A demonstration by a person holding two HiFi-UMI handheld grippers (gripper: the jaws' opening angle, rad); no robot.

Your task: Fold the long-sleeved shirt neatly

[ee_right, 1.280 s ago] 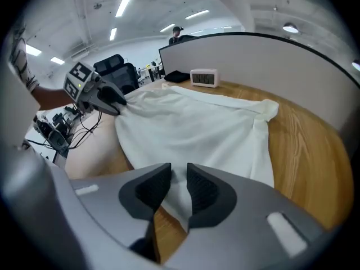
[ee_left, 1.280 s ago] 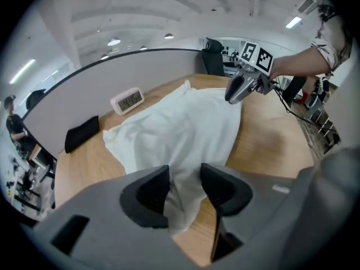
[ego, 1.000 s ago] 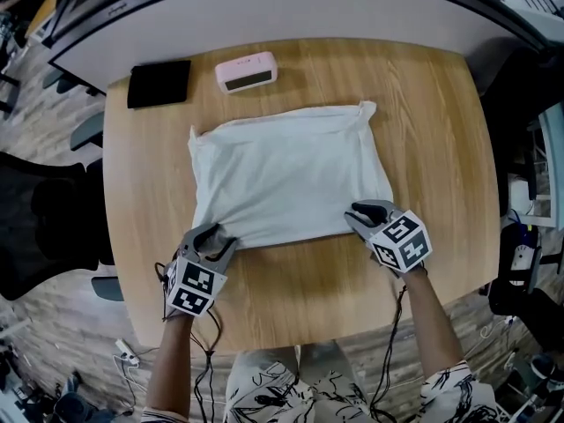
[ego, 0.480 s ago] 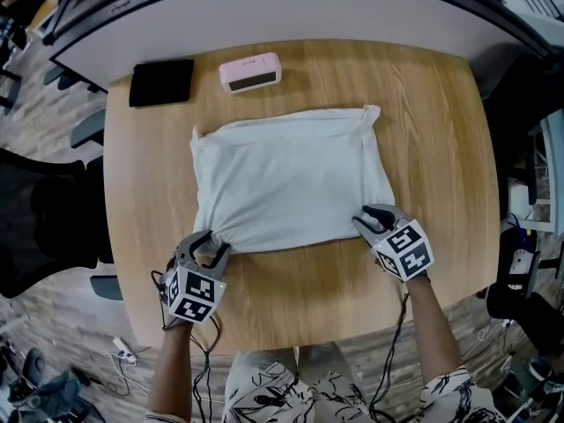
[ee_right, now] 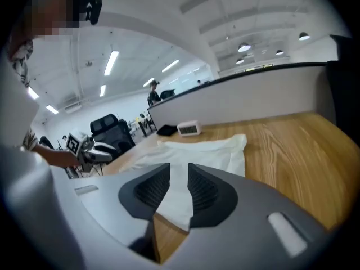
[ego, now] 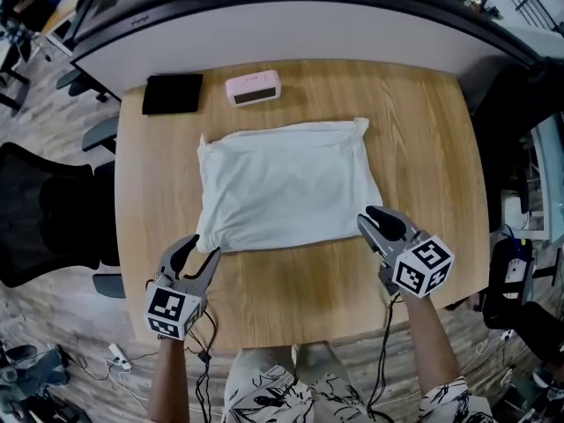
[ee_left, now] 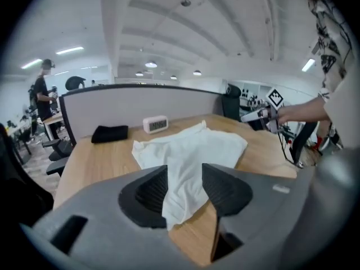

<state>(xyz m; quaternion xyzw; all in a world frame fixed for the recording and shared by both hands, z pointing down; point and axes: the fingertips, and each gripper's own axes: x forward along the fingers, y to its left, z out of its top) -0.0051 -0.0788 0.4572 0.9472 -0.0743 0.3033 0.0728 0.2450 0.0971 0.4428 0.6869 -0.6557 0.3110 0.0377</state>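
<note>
Head view: left claw (ego: pixel 201 249) pinches one near shirt (ego: pixel 286 188) corner, right claw (ego: pixel 370 218), just closing, the other.

- Legible text, numbers or brands: you find none in any view.
- left marker cube (ego: pixel 169 310), on your left gripper (ego: pixel 199 252): black-and-white square code patterns, no letters.
- right marker cube (ego: pixel 425 270), on your right gripper (ego: pixel 374 220): the same kind of pattern.
- pink clock (ego: pixel 254 87): display too small for you to read.
</note>
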